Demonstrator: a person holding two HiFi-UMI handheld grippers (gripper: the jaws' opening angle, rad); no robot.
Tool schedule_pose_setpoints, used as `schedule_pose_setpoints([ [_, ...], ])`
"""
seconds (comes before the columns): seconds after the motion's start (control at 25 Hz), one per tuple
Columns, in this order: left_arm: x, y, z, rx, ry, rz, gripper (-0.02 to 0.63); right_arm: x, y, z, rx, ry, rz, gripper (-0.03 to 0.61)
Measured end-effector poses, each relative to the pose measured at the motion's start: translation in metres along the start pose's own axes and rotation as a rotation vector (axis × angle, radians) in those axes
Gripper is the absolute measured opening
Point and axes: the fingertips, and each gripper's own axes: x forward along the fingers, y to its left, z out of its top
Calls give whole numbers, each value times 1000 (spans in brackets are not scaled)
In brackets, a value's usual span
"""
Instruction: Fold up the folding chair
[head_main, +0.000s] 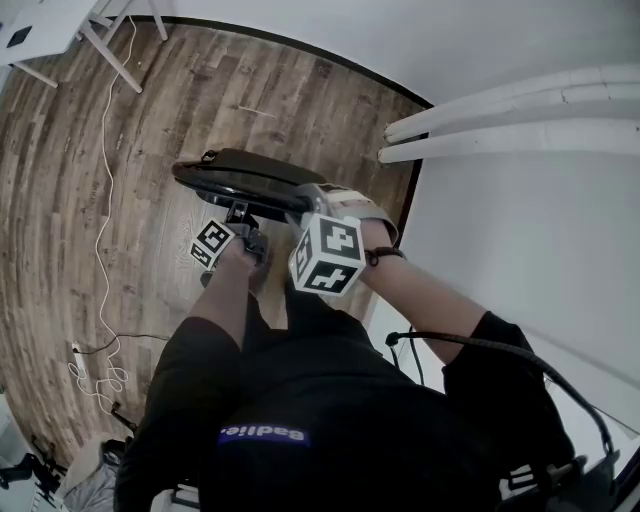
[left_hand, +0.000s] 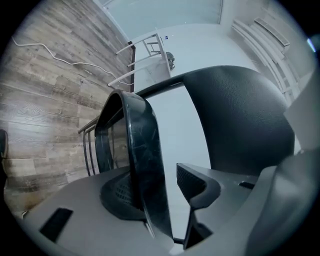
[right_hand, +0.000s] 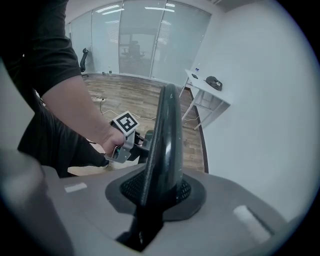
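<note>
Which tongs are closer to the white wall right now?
Right. The right tongs clamp the black folding chair on its side nearest the plain white wall. The left tongs straddle its rim farther out, over the wooden floor, jaws open.

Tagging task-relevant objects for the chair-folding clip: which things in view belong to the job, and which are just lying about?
Job:
folding chair
left gripper, open around the chair's edge
right gripper, shut on the chair

Lying about:
white cable on the floor
white table
white rails along the wall
</note>
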Motion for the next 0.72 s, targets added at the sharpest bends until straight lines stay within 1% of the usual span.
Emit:
schedule_pose_setpoints([
  [0.2,15,-12,0,39,2,25,206,-2,3,-1,-3,0,-5,51],
  [0.36,23,-16,2,33,-27,33,204,-1,2,-2,-7,2,-16,48],
  [0.48,28,-18,2,48,-31,41,199,0,2,-4,-9,3,-21,48],
  [0.72,32,-21,3,50,-58,41,187,-2,-6,-5,-3,2,-12,48],
])
